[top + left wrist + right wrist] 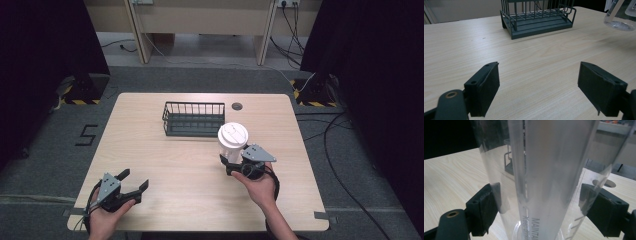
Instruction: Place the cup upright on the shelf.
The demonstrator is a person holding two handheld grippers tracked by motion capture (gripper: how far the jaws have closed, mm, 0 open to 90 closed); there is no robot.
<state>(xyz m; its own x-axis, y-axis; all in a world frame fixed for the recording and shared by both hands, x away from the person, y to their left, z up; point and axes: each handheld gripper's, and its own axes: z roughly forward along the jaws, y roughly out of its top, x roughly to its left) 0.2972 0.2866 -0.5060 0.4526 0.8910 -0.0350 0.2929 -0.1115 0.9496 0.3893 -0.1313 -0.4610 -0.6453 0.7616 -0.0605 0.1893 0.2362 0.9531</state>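
On the pale wooden worktop [175, 165], ringed by grey floor and black curtains, the right gripper [235, 162] has its fingers clamped on a clear plastic cup with white lid [232, 141], right of centre, while the left gripper [134, 183] fingers stand apart.

Your high view sits above your side of the table [150, 165], looking forward and down, well back from it. Your left gripper view rides low near the table's 7 o'clock corner and faces toward 1 o'clock; it shares the wire basket [537, 18] with the high view, where the basket [193, 119] lies at 12 o'clock. Your right gripper view looks from very close through a clear cup [549, 177]; behind it, blurred, is probably the same basket.
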